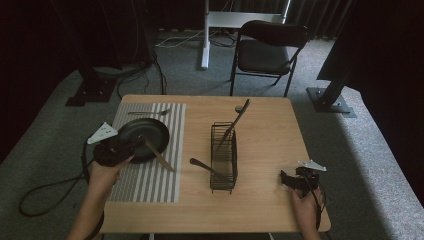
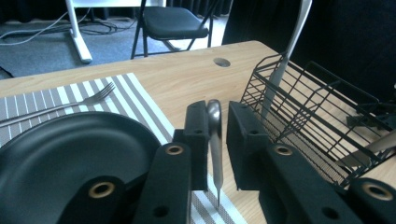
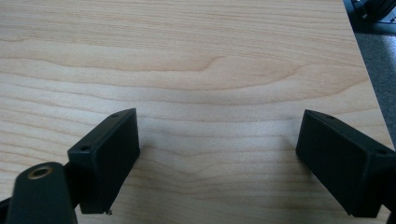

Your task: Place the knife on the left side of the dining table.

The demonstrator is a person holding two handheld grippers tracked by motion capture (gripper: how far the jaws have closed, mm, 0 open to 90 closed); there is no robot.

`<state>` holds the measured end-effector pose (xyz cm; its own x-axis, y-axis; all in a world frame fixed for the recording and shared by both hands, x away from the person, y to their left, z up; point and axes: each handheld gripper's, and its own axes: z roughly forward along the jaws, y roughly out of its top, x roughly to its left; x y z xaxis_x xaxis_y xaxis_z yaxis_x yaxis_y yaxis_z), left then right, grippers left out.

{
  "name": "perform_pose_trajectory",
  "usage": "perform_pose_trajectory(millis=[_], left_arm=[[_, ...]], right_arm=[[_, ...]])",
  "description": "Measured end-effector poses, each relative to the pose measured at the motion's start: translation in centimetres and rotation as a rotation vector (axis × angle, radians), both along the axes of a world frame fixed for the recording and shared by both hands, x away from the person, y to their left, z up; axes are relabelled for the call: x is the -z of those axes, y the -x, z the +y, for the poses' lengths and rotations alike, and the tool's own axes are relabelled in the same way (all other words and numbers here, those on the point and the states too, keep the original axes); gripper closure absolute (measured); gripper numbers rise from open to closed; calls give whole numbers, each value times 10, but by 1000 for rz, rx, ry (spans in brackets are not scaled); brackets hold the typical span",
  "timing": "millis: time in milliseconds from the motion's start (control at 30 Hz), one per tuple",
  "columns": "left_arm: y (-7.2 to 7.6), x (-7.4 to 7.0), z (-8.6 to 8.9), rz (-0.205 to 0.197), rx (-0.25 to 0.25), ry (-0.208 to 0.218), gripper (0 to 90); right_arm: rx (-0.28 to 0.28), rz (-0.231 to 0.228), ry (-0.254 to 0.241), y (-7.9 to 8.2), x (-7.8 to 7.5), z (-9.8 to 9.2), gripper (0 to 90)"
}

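A table knife slants from the rim of the black plate down onto the striped placemat. My left gripper is at the plate's right edge with the knife between its jaws. The knife leans on one pad and a narrow gap shows before the other pad, so this gripper is open. A fork lies on the mat behind the plate. My right gripper rests near the table's front right corner, its jaws wide open over bare wood.
A black wire rack stands mid-table with one utensil sticking up at its far end and another handle poking out to the left. A cable hole is behind it. A folding chair stands beyond the table.
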<state>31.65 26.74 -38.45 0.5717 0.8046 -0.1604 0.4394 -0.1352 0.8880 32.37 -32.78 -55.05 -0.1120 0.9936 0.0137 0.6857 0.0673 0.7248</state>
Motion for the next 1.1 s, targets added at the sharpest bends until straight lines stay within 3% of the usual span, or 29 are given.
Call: perform_pose_trajectory(millis=[233, 333, 700, 900, 1100], left_arm=[[3, 6, 15, 6, -50, 8, 785], [4, 12, 25, 29, -74, 35, 782], [8, 25, 46, 68, -137, 32, 754], [14, 39, 59, 90, -179, 40, 735], [21, 59, 76, 132, -222, 80, 722]], right_arm=[[0, 0, 0, 0, 0, 0, 125], [0, 0, 0, 0, 0, 0, 125], [0, 0, 1, 0, 0, 0, 125], [0, 0, 0, 0, 0, 0, 125], [0, 1, 0, 0, 0, 0, 125]])
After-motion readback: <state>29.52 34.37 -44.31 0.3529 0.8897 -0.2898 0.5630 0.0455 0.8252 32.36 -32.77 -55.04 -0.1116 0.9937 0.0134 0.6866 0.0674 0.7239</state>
